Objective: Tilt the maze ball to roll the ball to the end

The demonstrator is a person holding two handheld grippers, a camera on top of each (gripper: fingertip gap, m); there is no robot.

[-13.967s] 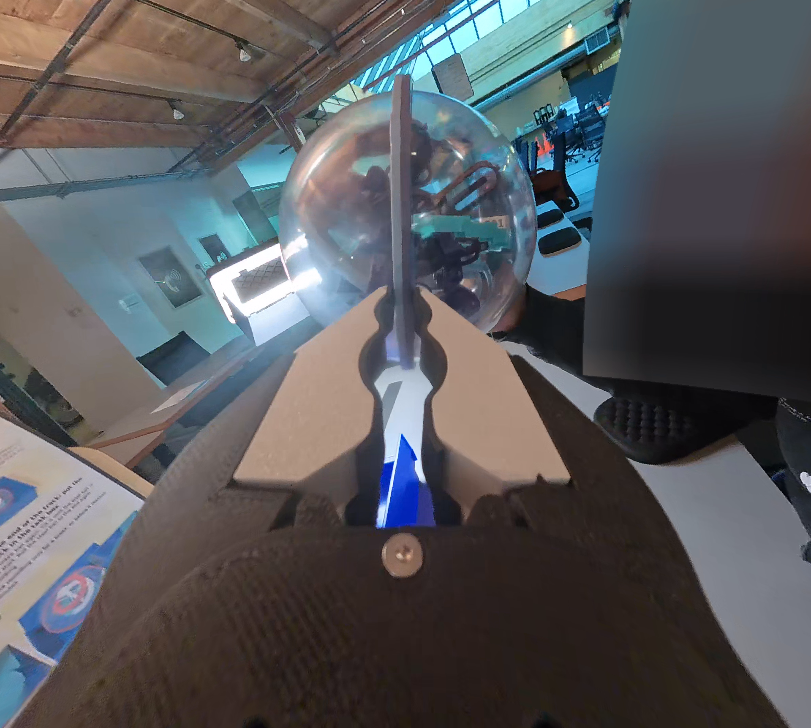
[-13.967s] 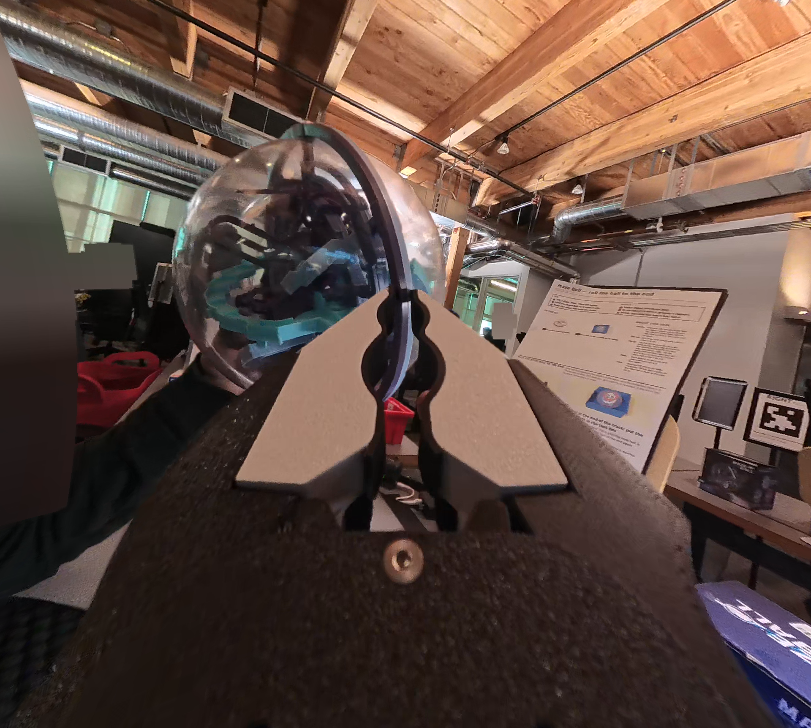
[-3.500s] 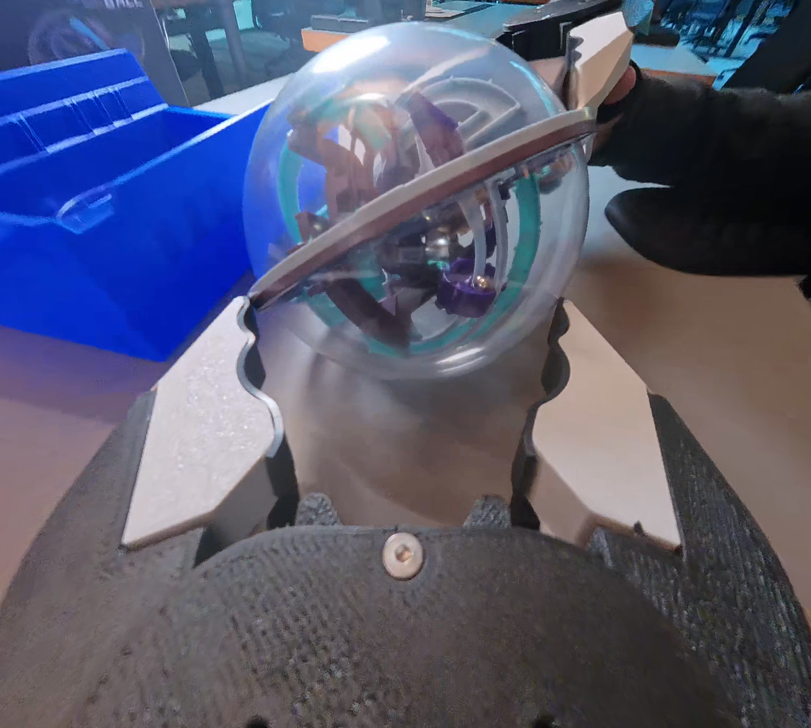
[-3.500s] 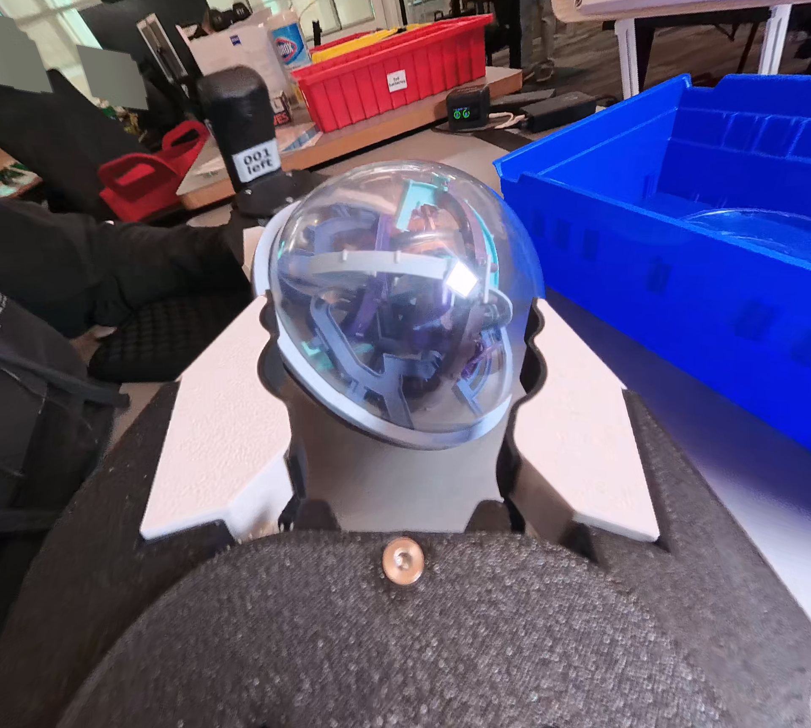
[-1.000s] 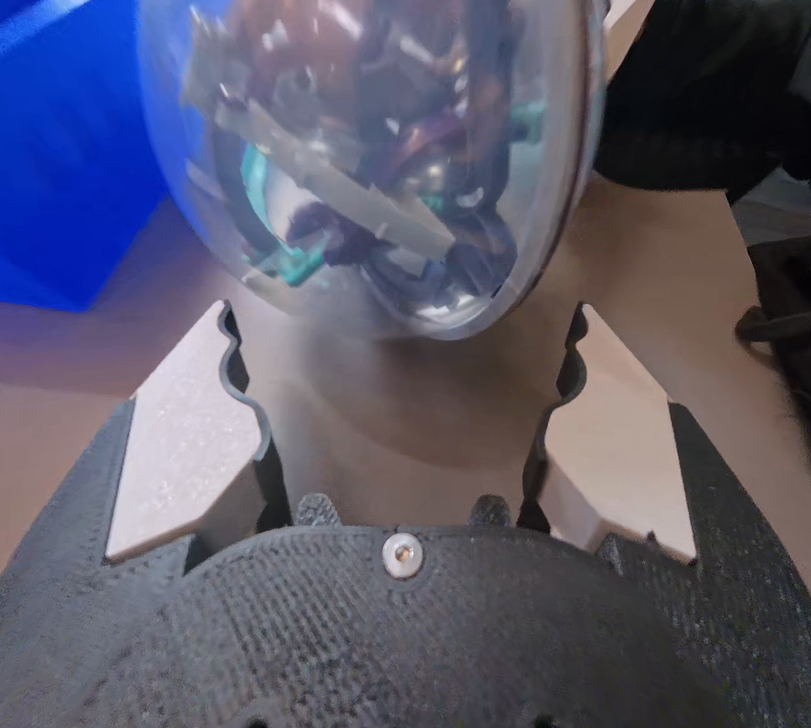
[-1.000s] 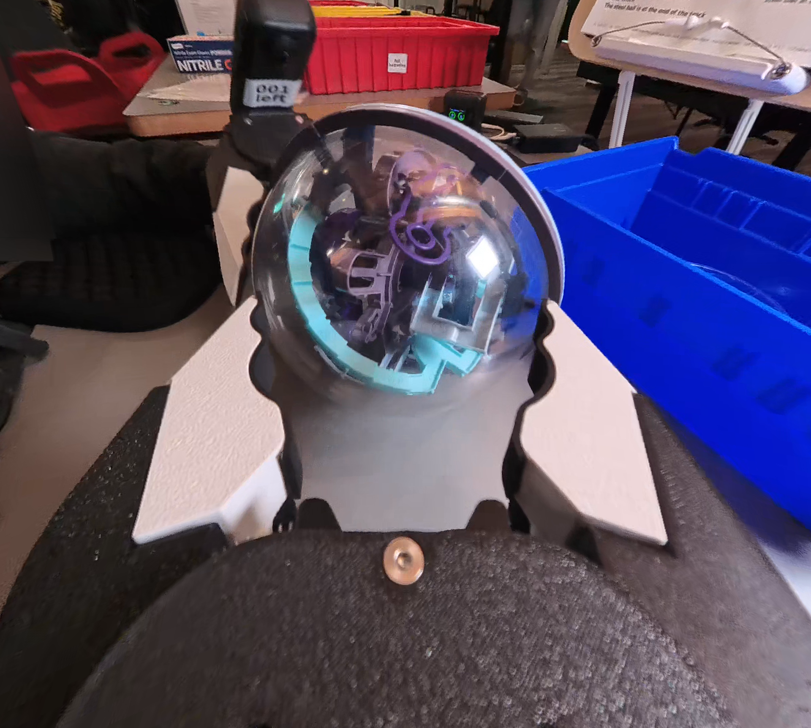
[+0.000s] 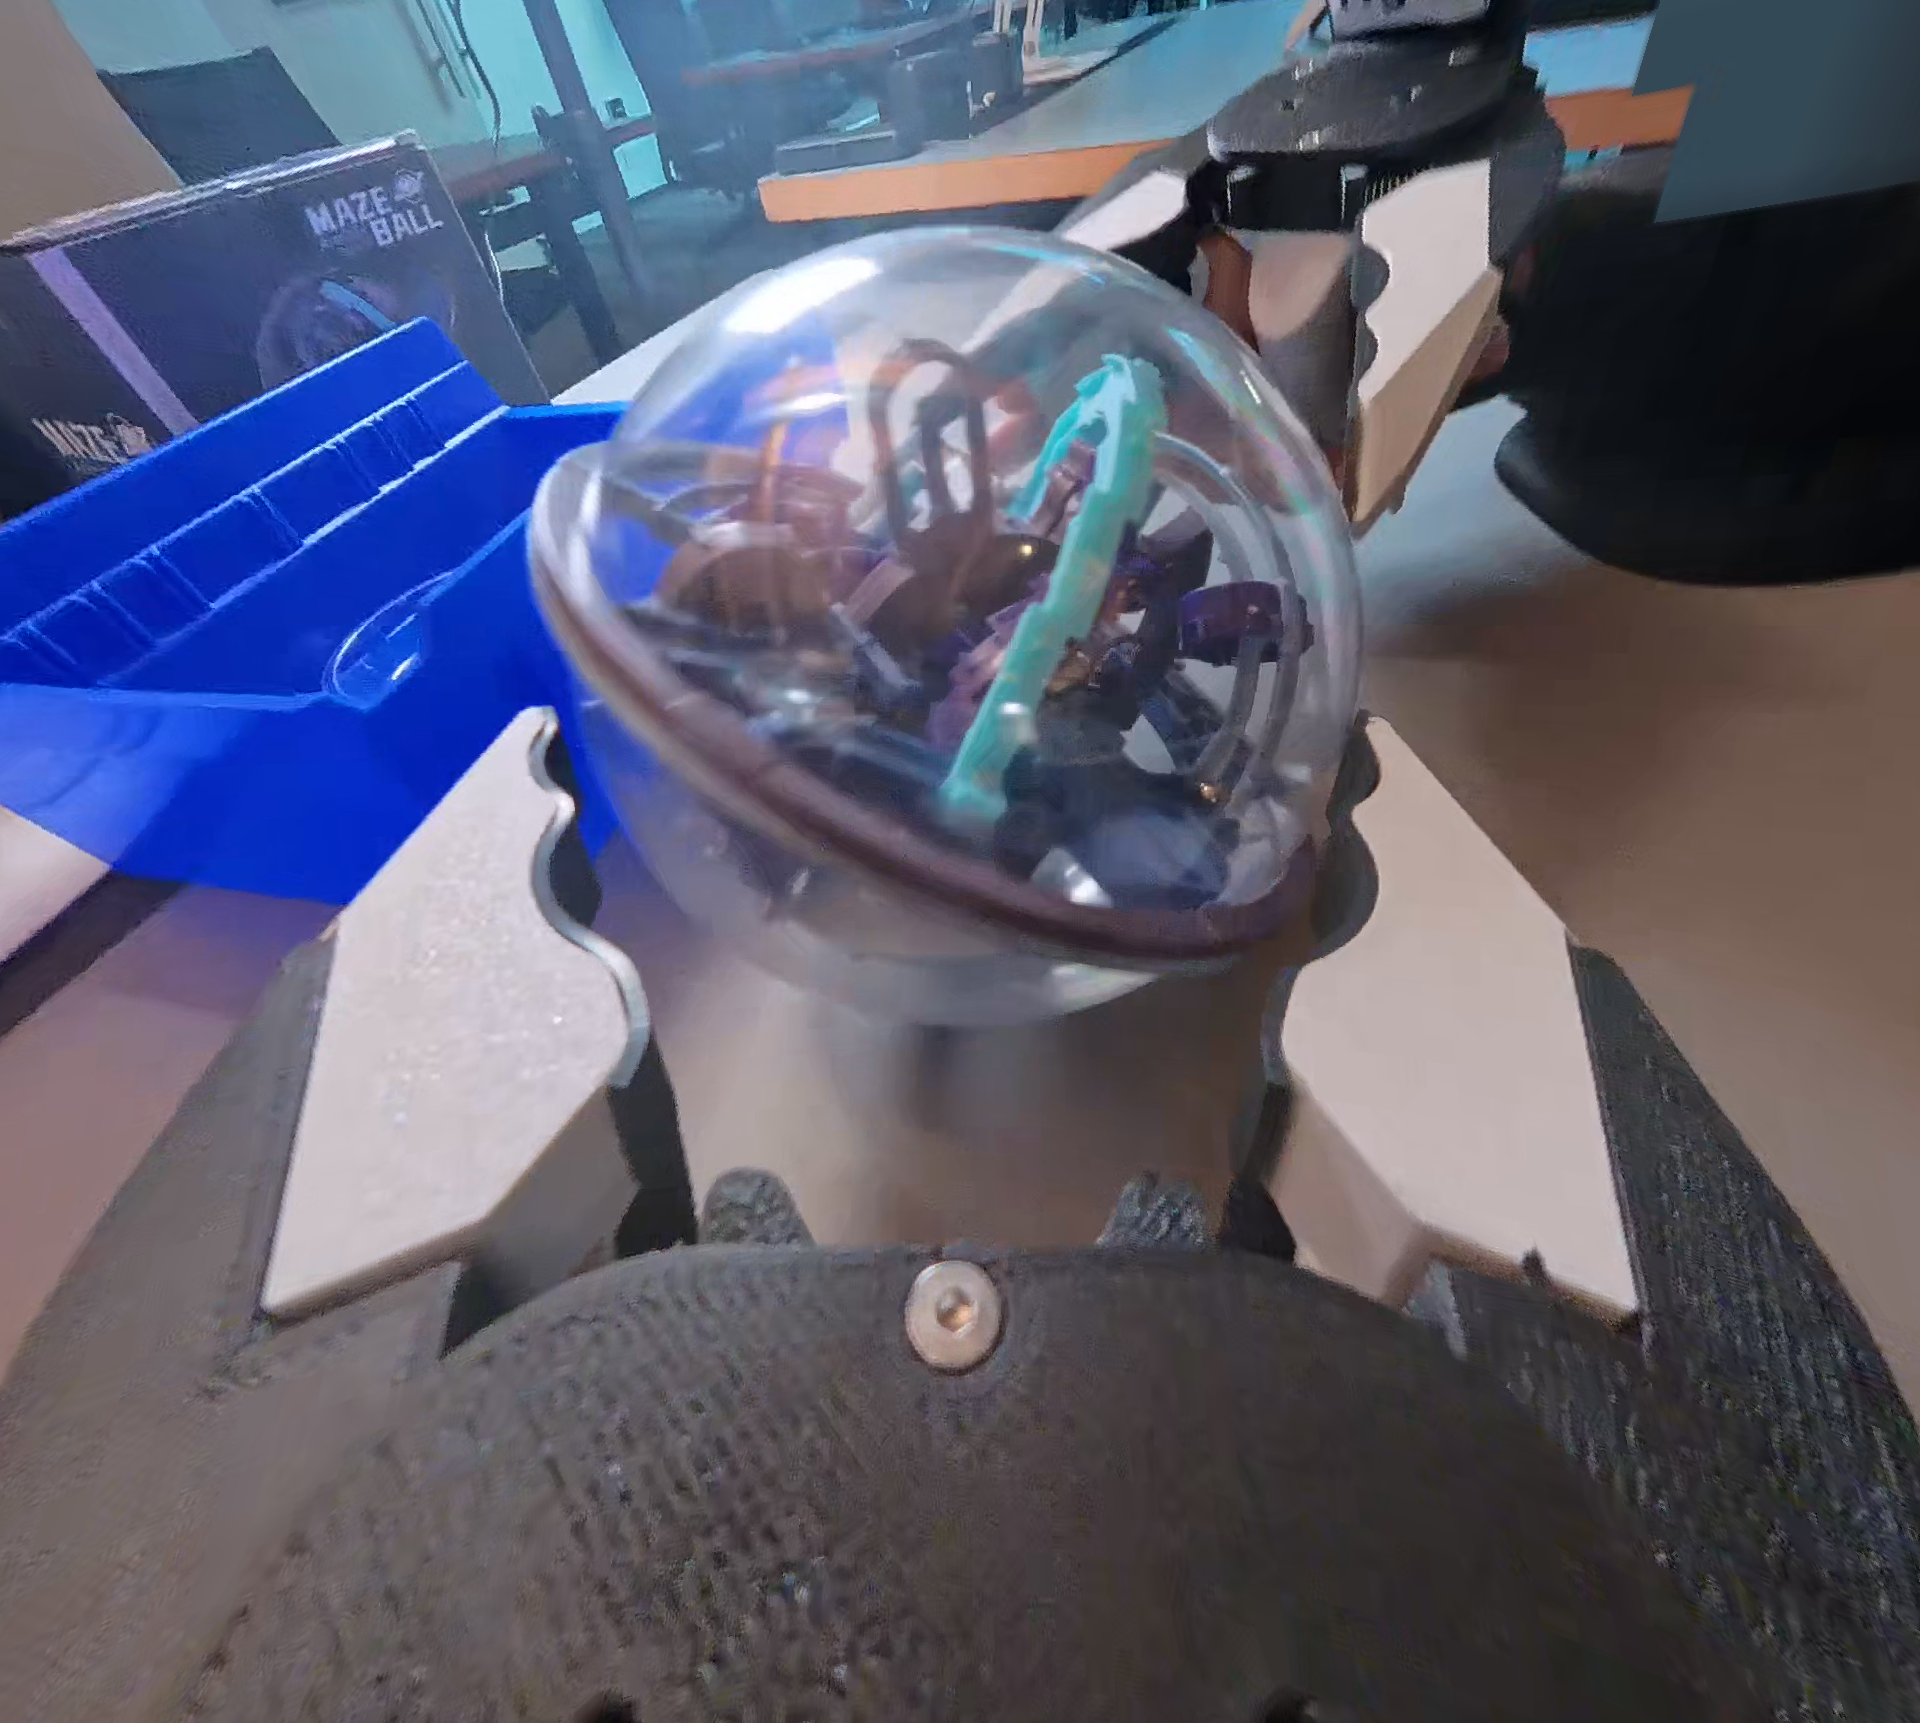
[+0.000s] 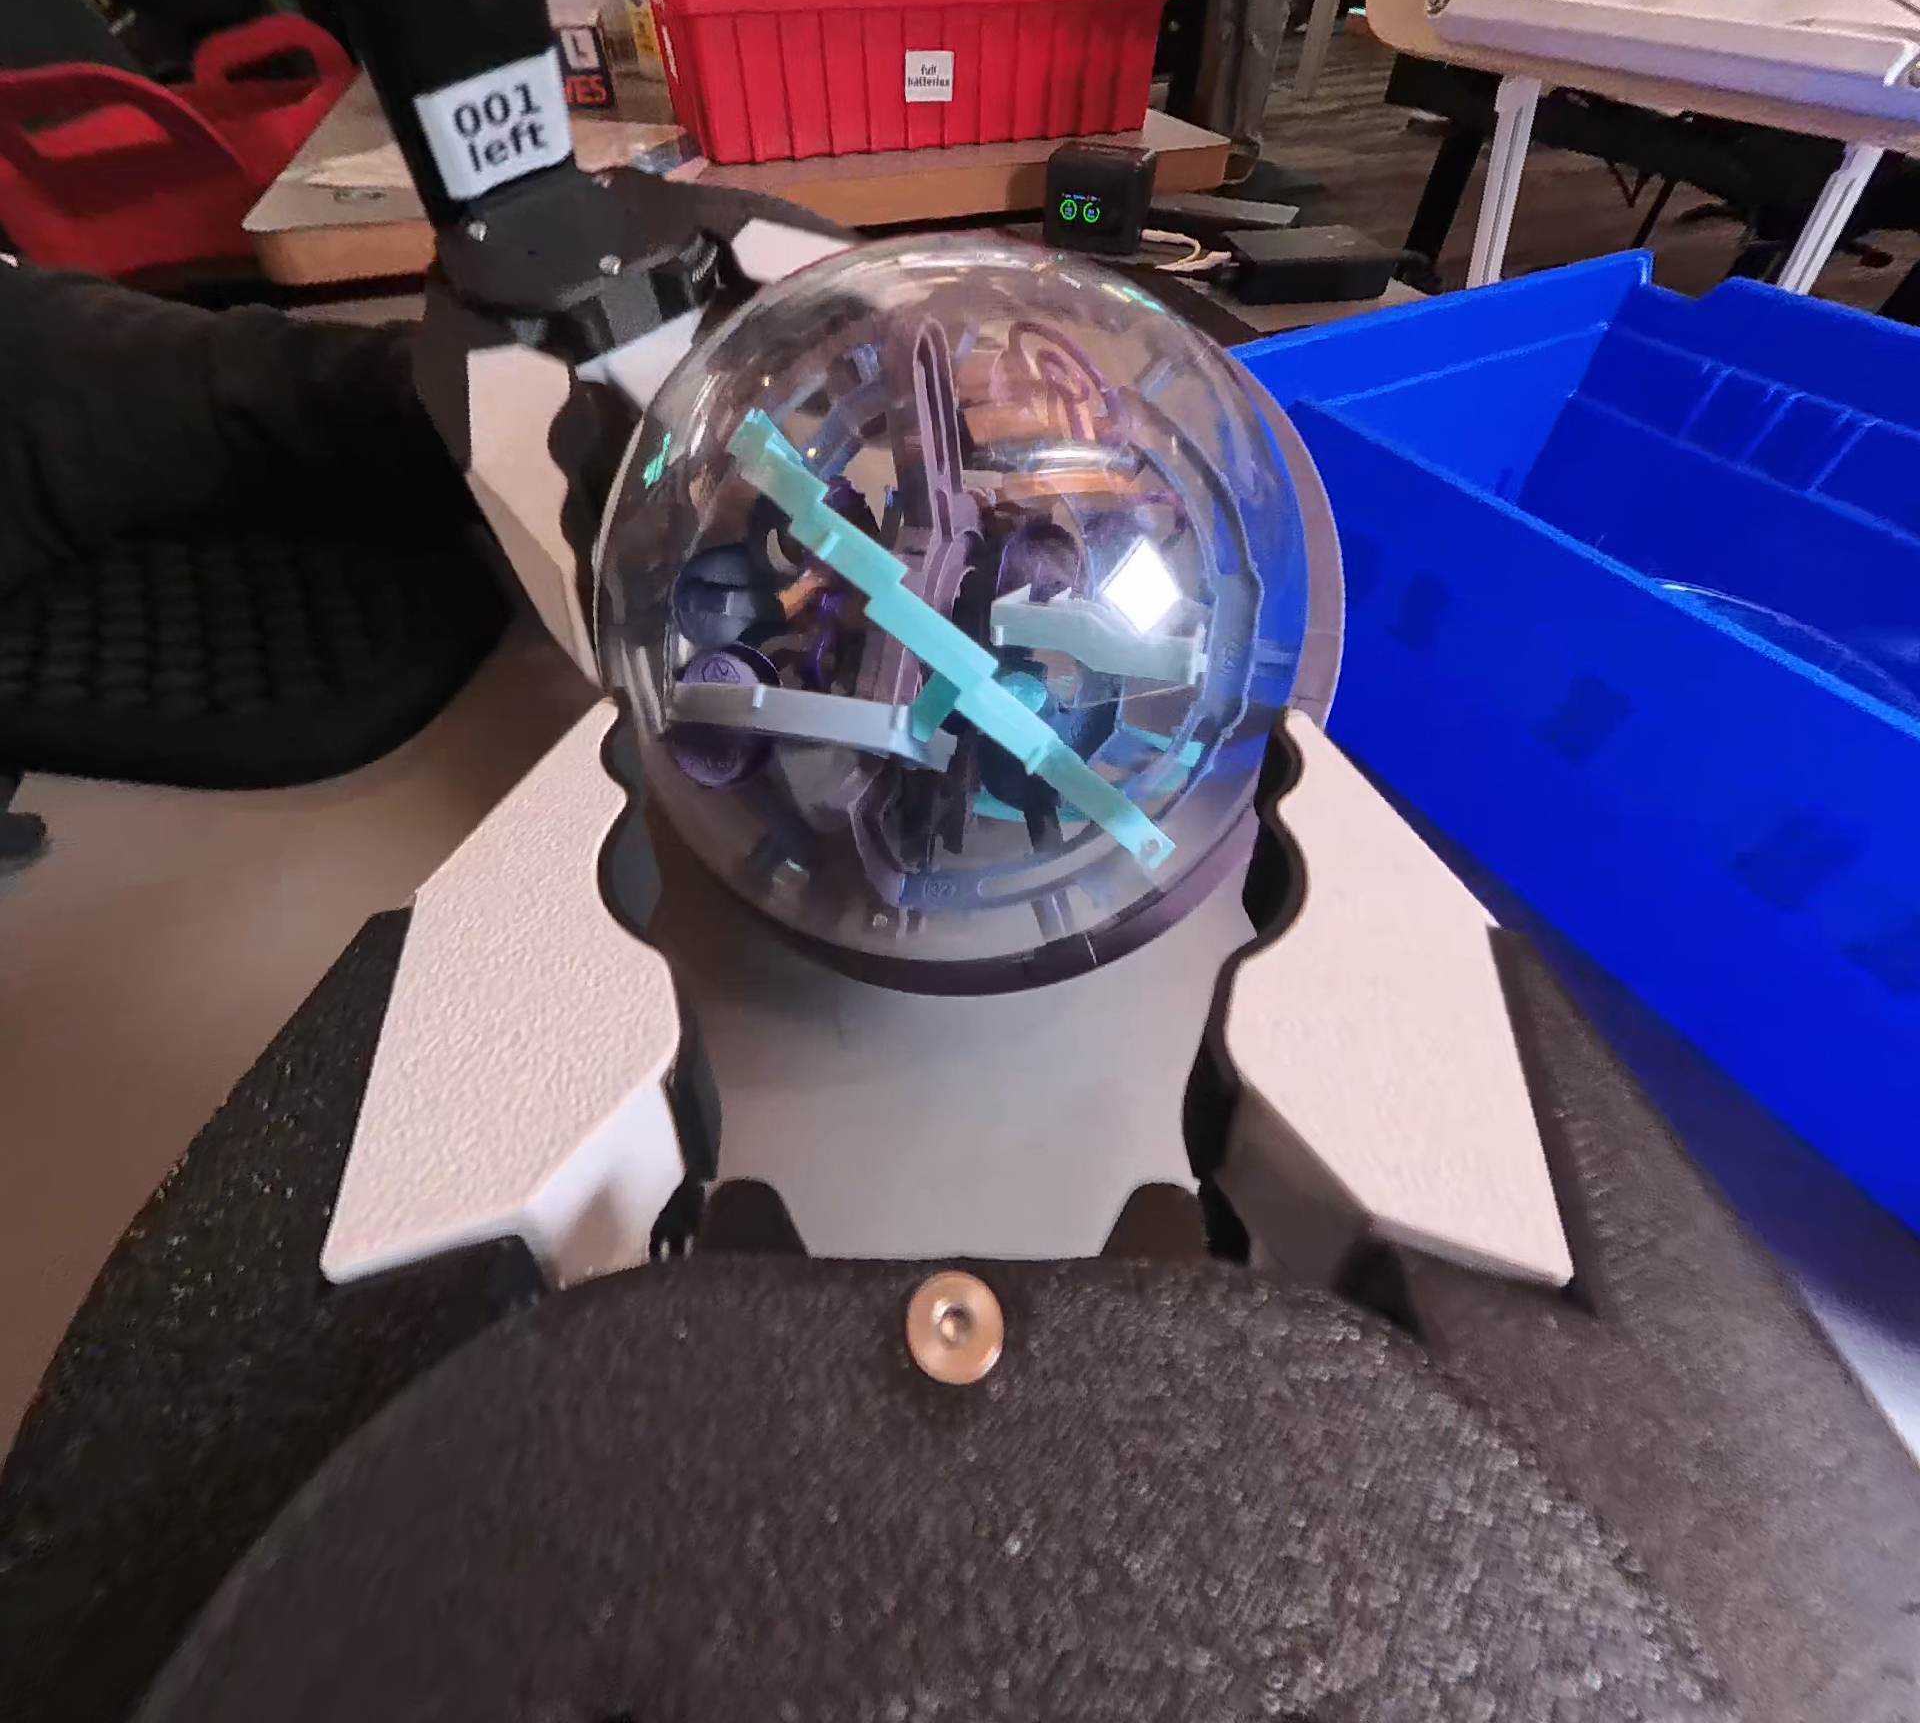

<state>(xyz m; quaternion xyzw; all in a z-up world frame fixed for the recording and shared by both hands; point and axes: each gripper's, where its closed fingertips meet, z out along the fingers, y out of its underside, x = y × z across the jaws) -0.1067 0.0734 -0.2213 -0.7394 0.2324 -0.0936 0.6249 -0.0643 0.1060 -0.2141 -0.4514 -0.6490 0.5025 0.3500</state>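
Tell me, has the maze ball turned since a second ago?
Yes. In the right wrist view the maze ball sits beside the blue bin as before, but it has rotated: its dark seam ring, then arching over the top, now runs under the bottom.

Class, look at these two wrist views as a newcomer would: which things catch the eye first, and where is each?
The clear maze ball dominates, sitting on the table between the open fingers of the right gripper and the left gripper. Next comes the bright blue bin beside it, then a red bin on the table behind.
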